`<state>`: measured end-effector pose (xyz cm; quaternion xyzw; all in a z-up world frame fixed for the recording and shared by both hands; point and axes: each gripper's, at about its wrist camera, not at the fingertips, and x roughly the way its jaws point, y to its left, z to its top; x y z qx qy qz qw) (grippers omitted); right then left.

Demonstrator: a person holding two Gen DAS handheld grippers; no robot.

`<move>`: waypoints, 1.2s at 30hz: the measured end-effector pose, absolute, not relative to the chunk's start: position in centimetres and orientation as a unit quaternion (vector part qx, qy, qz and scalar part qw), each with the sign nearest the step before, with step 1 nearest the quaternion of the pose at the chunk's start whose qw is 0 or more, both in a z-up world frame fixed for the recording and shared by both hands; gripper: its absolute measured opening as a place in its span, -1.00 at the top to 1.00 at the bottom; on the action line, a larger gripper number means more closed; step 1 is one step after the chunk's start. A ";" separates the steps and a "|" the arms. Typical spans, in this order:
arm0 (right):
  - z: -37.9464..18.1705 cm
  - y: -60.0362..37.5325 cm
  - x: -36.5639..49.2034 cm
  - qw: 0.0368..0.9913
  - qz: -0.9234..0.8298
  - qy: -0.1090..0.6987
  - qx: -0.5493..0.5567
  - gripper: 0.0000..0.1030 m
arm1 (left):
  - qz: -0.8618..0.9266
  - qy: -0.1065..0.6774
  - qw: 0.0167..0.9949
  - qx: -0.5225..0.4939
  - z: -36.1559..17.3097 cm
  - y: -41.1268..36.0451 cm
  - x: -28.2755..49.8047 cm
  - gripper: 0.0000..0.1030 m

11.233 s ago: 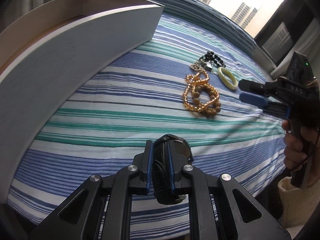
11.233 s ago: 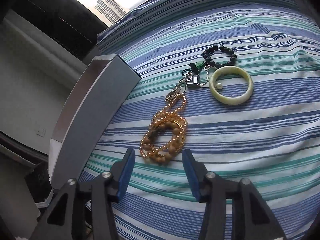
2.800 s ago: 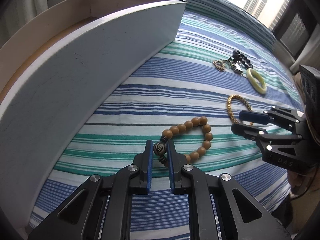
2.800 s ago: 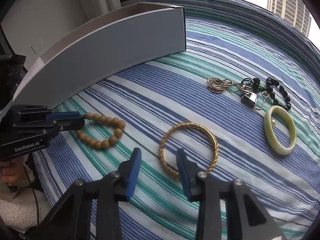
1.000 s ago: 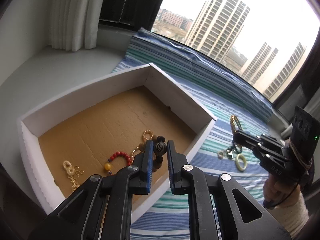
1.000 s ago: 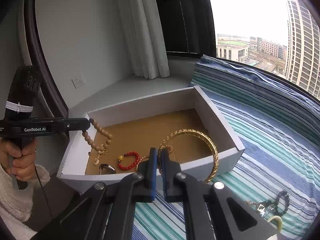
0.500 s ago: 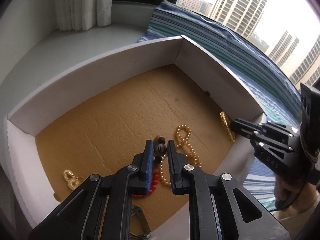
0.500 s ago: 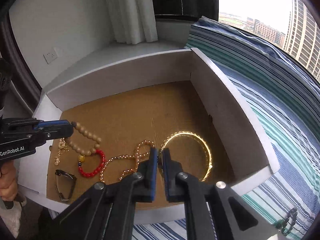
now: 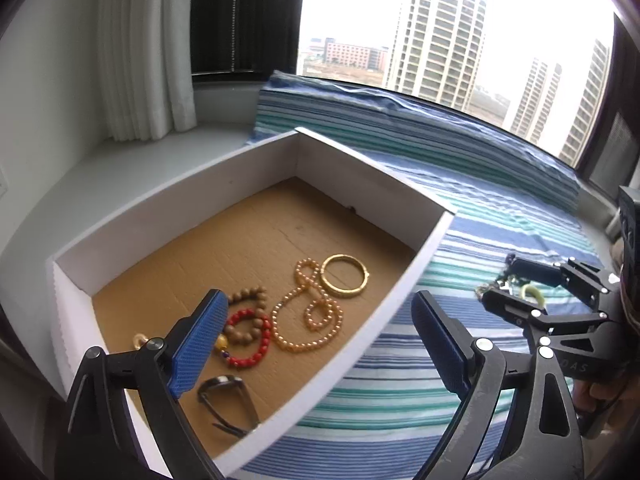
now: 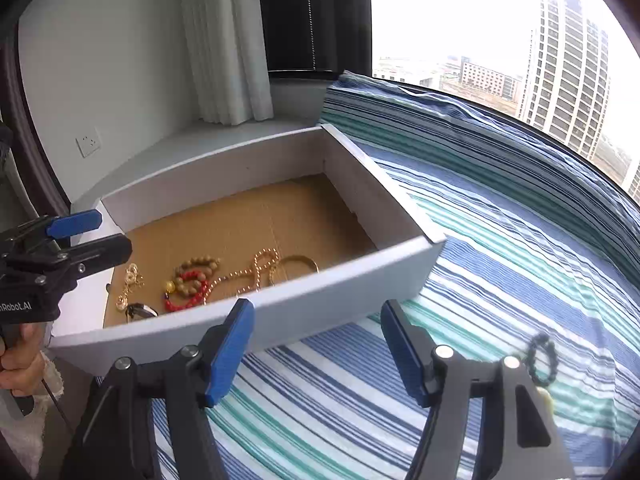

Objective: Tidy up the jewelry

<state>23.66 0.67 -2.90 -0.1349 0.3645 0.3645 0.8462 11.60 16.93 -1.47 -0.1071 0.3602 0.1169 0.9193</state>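
The white box (image 9: 180, 208) with a cardboard floor holds the gold bangle (image 9: 344, 276), the wooden bead bracelet (image 9: 250, 296), a red bead bracelet (image 9: 256, 354) and a gold bead necklace (image 9: 308, 320). My left gripper (image 9: 318, 312) hovers above the box's near corner, its jaws opening wide with nothing held between them. My right gripper (image 10: 316, 320) hangs over the striped bed in front of the box wall (image 10: 340, 292), its jaws opening too and empty. A black bead bracelet (image 10: 542, 360) and a green jade bangle (image 9: 532, 292) lie on the bed.
A dark watch (image 9: 228, 396) and a small gold chain (image 10: 128, 280) also lie in the box. The striped bedding (image 10: 500, 240) runs right toward the window. A white sill and curtain (image 9: 140, 60) stand behind the box. A hand (image 10: 20, 364) holds the left gripper.
Both grippers went from shut to wide open. The wooden bracelet and the gold bangle left the jaws and now lie on the box floor. Both grippers pulled back from the box.
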 end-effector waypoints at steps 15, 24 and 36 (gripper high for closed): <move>-5.4 -19.2 12.9 0.894 0.181 0.399 -0.096 -0.31 | -0.030 0.415 0.905 -0.084 -5.7 2.3 9.9 -0.83; -8.3 -21.4 12.0 0.892 0.148 0.420 -0.073 -0.31 | -0.040 0.424 0.903 -0.063 -6.5 0.2 8.8 -0.83; -8.1 -19.4 11.0 0.892 0.169 0.409 -0.091 -0.31 | -0.045 0.433 0.897 -0.071 -7.5 0.3 8.5 -0.83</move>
